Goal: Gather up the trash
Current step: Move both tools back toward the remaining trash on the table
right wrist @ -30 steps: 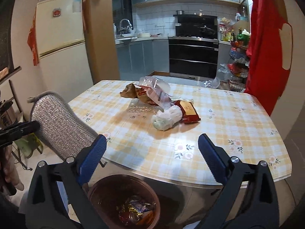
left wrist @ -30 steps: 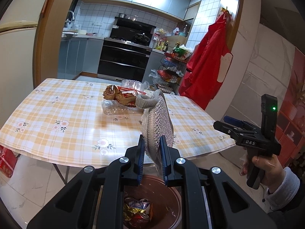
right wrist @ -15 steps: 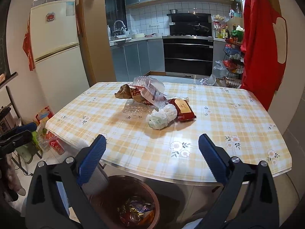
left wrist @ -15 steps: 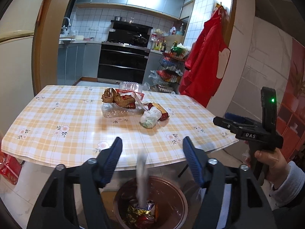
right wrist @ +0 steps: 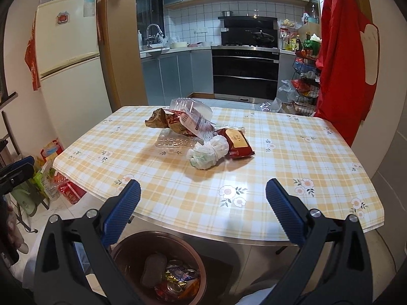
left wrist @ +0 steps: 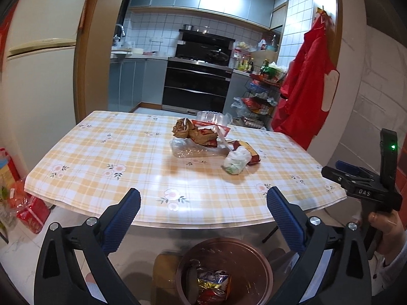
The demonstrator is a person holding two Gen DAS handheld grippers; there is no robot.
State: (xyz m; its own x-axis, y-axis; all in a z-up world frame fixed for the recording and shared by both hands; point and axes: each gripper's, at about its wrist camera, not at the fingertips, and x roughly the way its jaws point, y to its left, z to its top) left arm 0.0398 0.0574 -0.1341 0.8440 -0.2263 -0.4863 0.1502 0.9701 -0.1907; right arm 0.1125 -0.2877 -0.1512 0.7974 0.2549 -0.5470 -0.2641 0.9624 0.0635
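My left gripper (left wrist: 203,200) is open and empty, held above a brown trash bin (left wrist: 225,270) on the floor before the table. The grey insole lies inside the bin (right wrist: 154,269) among cans and wrappers. My right gripper (right wrist: 202,194) is open and empty, also over the bin (right wrist: 157,267). On the checked table (left wrist: 114,157) lies a pile of trash: a white tied plastic bag (left wrist: 235,161), a red packet (right wrist: 237,142), brown and red wrappers (left wrist: 195,134) and a clear plastic tray (right wrist: 175,141). The right gripper also shows at the right of the left wrist view (left wrist: 361,178).
A fridge (right wrist: 68,61) stands to the left. Bags and red packets (right wrist: 61,183) lie on the floor by the table's left side. A red coat (right wrist: 343,58) hangs on the right wall. The kitchen with oven (right wrist: 244,73) and a wire rack (right wrist: 302,86) is behind.
My left gripper opened and let go of the grey insole, which fell into the bin. The right gripper stayed open and barely moved.
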